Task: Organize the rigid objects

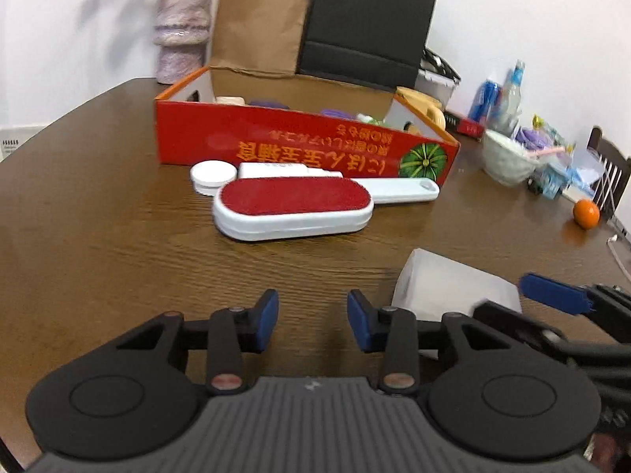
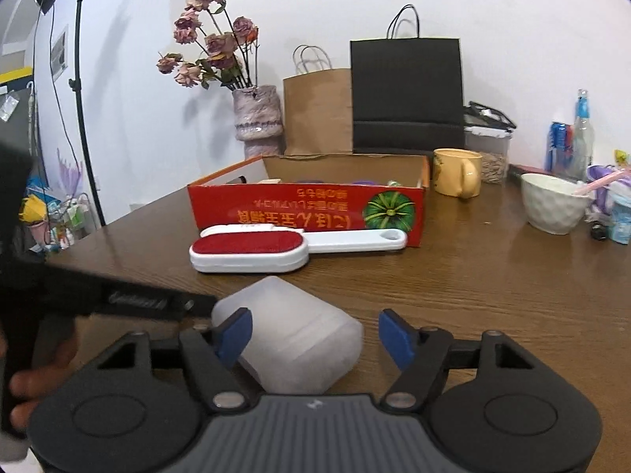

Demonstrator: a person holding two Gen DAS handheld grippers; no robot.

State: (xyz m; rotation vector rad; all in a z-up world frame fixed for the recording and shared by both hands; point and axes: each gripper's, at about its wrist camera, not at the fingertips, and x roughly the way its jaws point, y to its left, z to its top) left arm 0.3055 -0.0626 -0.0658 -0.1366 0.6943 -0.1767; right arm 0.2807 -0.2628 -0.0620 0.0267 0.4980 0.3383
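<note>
We hold our left gripper (image 1: pixel 313 317) low over the dark wood-grain table (image 1: pixel 98 236), its blue rubber pads parted with nothing but bare tabletop between them. Our right gripper (image 2: pixel 315 335) has its jaws spread around a frosted, translucent plastic container (image 2: pixel 292 339) with rounded corners; the left pad lies against or just in front of its side, the right pad stands clear of it, so we are not pinching it. It rests on the table close to us.

Farther off lies a lint brush (image 1: pixel 294 207), an oblong white plastic body with a red velvety face and a flat white handle. Just behind it sit a round white lid (image 1: pixel 213 175) and a slim white tube. All three lie along the front wall of a red cardboard box (image 1: pixel 276 142), open-topped, printed with orange characters and a green pumpkin. Small items lie inside.
</note>
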